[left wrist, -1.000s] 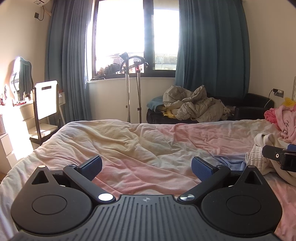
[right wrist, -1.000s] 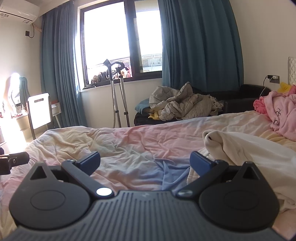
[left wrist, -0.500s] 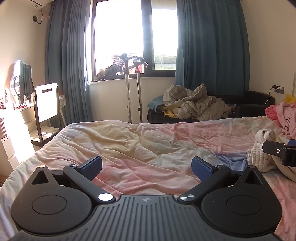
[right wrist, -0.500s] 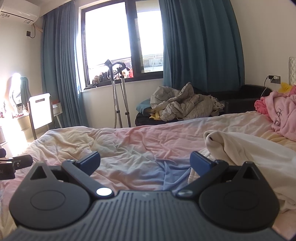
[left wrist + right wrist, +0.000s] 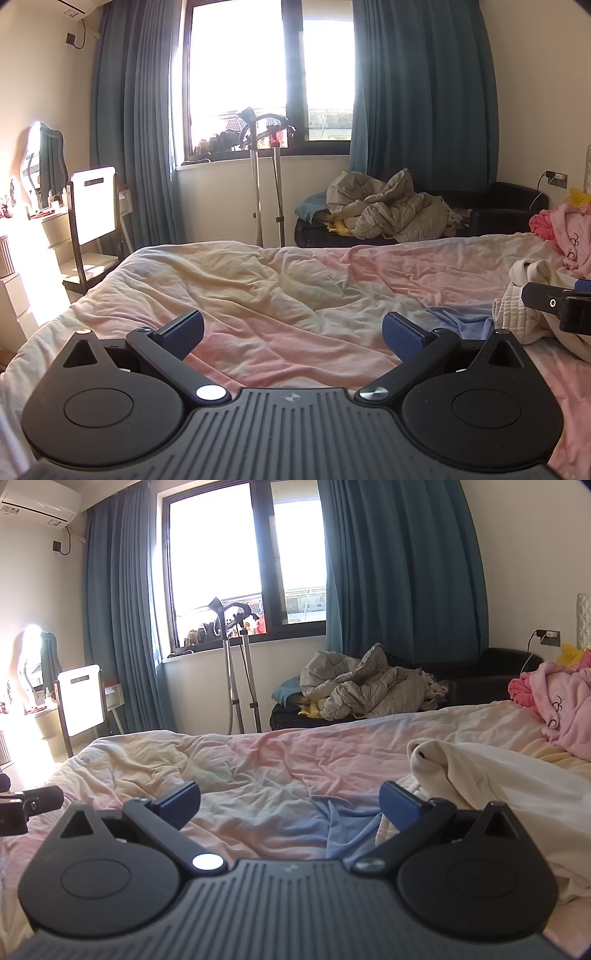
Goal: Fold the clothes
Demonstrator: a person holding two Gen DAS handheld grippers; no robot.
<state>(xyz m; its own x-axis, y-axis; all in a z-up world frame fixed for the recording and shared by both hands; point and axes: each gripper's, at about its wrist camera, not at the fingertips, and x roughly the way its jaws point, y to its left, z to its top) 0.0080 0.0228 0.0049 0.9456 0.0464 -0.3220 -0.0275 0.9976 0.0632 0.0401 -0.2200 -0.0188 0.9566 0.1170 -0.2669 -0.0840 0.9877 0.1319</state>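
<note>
Cream fabric, a crumpled garment (image 5: 491, 775), is lying unfolded on the pastel bedspread (image 5: 258, 764) just beside the right gripper (image 5: 290, 799), whose fingers are spread wide and gripping nothing, while the left gripper (image 5: 293, 328), equally released and empty, is hovering over bare bedding well to the left of it. The task is sitting at its reaching stage, I judge, and the next move is calling for both grippers to travel right and pinch an edge. Compared with a second ago, both views are tilting slightly higher.
</note>
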